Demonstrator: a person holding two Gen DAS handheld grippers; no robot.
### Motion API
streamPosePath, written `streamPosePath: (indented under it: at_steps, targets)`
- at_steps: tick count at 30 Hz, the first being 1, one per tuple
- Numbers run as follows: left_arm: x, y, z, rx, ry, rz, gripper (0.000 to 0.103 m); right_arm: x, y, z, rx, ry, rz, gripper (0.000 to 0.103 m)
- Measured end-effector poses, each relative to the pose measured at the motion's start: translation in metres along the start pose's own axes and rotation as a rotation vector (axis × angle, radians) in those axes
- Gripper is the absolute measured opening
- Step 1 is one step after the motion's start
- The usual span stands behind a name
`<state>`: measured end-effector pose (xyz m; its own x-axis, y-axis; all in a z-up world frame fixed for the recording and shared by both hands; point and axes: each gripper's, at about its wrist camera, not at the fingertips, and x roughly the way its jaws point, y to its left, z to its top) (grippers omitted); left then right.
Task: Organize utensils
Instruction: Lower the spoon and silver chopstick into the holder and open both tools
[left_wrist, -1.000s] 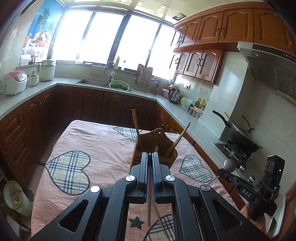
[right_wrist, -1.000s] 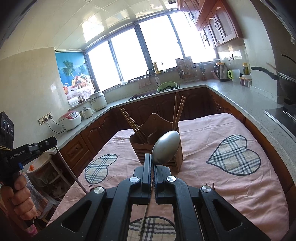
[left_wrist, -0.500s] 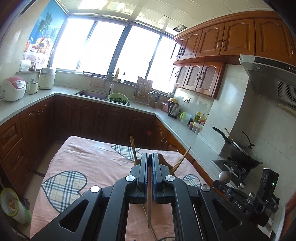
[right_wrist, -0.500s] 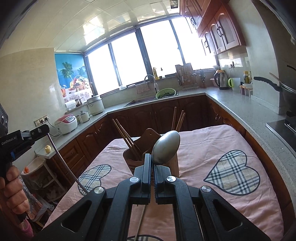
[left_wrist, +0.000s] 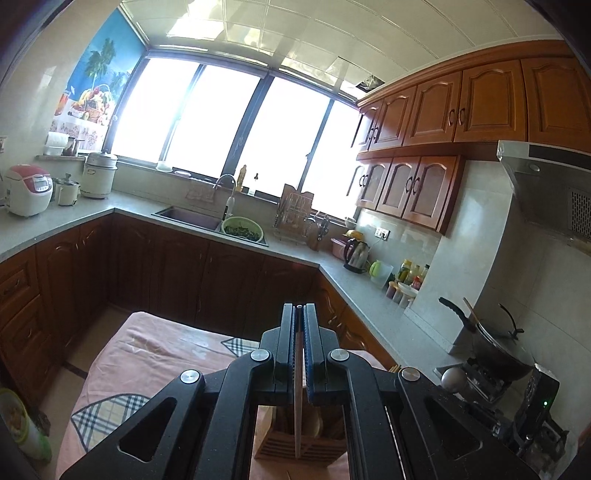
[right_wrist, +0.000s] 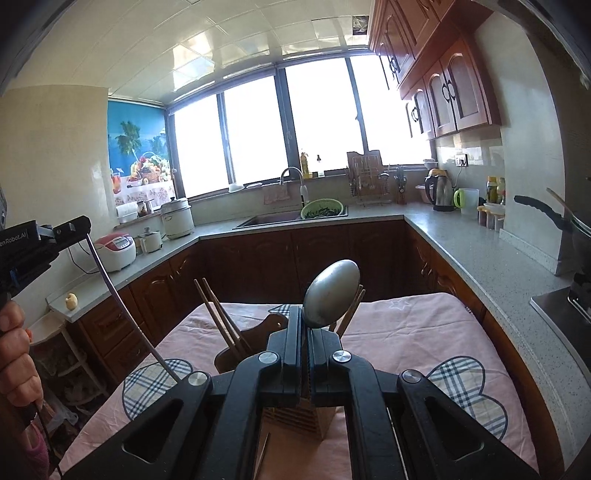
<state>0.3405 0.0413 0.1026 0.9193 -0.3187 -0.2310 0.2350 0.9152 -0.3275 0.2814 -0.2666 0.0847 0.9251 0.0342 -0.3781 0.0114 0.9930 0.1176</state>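
Note:
My left gripper (left_wrist: 299, 308) is shut on a thin wooden chopstick (left_wrist: 297, 391) that hangs down between its fingers, over the slatted wooden utensil holder (left_wrist: 301, 441). In the right wrist view the same left gripper (right_wrist: 82, 223) is at the far left, and its chopstick (right_wrist: 125, 314) slants down toward the table. My right gripper (right_wrist: 305, 314) is shut on a metal spoon (right_wrist: 331, 293) with the bowl sticking up above the fingers. Just beyond and below it stands the holder (right_wrist: 275, 326), with several chopsticks (right_wrist: 221, 325) leaning in it.
The holder stands on a table with a pink cloth (right_wrist: 399, 332) patterned with plaid hearts. Dark wooden cabinets and a grey counter (right_wrist: 476, 243) wrap around it. A wok (left_wrist: 495, 354) sits on the stove at the right. A hand (right_wrist: 14, 354) holds the left gripper.
Both grippers have moved forward over the table and tipped upward. The holder has slid down in both views and now sits right under the fingers. Both grips are unchanged.

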Motion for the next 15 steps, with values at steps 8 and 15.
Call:
streamPosePath:
  at_steps: [8,15]
  targets:
    - [0.066,0.012,-0.018,-0.052,-0.020,0.031,0.002,0.040,0.013,0.002,-0.072,0.006,-0.029,0.002]
    - [0.122,0.019,-0.052,-0.086,0.034,0.064,0.002,0.074,0.022,-0.023,-0.133,0.072,-0.047,0.002]
